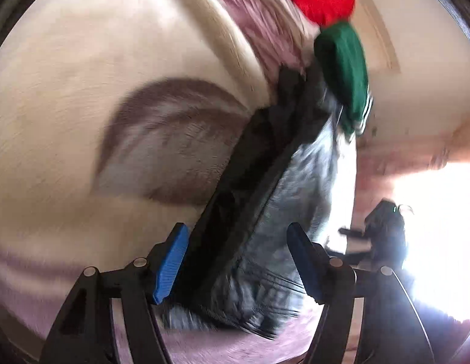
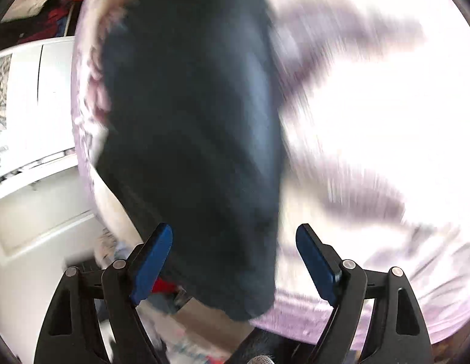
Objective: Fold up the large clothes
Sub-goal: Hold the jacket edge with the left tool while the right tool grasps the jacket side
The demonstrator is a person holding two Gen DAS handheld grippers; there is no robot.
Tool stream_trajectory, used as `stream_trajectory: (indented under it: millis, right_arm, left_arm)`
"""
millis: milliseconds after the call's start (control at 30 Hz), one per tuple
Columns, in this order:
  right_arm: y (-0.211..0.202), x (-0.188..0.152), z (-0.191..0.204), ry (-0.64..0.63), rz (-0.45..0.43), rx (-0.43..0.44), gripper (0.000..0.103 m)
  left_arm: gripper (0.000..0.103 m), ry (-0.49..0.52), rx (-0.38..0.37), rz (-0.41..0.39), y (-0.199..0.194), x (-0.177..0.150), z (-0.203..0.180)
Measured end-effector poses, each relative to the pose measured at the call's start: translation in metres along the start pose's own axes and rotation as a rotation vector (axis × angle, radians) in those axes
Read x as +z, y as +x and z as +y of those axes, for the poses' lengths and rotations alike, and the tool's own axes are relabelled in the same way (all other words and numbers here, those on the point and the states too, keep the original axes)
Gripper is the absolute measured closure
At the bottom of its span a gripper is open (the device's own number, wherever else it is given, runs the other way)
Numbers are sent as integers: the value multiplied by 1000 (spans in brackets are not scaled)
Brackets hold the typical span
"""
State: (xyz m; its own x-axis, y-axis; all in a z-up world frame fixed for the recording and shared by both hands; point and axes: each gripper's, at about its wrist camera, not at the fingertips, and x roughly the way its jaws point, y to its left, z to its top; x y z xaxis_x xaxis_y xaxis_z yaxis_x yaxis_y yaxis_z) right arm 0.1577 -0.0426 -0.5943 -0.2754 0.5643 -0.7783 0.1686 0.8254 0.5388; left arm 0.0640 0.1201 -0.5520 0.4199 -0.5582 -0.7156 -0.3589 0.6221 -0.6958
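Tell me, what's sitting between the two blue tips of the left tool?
A dark, folded, denim-like garment lies between the blue fingertips of the left tool, on the cream patterned blanket. The pads stand apart from it. This shows in the left wrist view.

1. Jeans [image 1: 265, 212] lying lengthwise on the bed [image 1: 68, 106], running away from the left claw [image 1: 235, 265].
2. Two bundled garments [image 1: 335, 30] sitting at jeans' far end, w/ bed edge to the right.
3. In right view, jeans lying btwn the right claw [image 2: 235, 265] fingers, bed edge left.

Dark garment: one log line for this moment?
left gripper: open | right gripper: open | dark garment: released, lying on patterned blanket | views: blurred
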Motion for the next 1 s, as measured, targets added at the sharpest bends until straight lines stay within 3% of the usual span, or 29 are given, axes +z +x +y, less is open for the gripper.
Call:
stream_trajectory:
  millis: [133,233,267,300,400,467,567,700,767,833,867,1000]
  right_arm:
    - [52,-33,-43,32,30,193,17]
    - [74,-42,-55,42,19,320,16]
    - [76,-43,-57,47,-14,351,16]
    - [78,-44,-56,47,-33,366,22]
    - [77,-48,-50,45,-67,358,63]
    - [64,-58,-50,43,-93,373,75]
    - [48,-84,-37,0,-84,346,80]
    - [47,-136,-44,14,-3,332,81]
    - [62,-166,-60,28,70,279,80]
    - [78,-178,-75,37,139,229,70]
    - [86,-180,-85,51,174,178,54]
    - [71,-169,-106,85,185,128,41]
  left_arm:
    - [38,65,11,126,40,4,3]
    - [40,112,13,102,42,2,-4]
    - [60,140,23,84,40,0,-8]
    - [67,167,49,71,36,-4,-15]
    - [81,163,42,38,24,-11,-24]
    - [83,125,33,23,13,-19,-28]
    - [83,97,47,7,-15,-47,-33]
    - [82,3,63,74,-40,-110,-13]
    - [79,-80,74,142,-28,-129,9]
    - [73,-180,83,200,-24,-145,30]
    - [72,-221,70,208,-21,-145,35]
    - [64,-223,87,138,-47,-137,26]
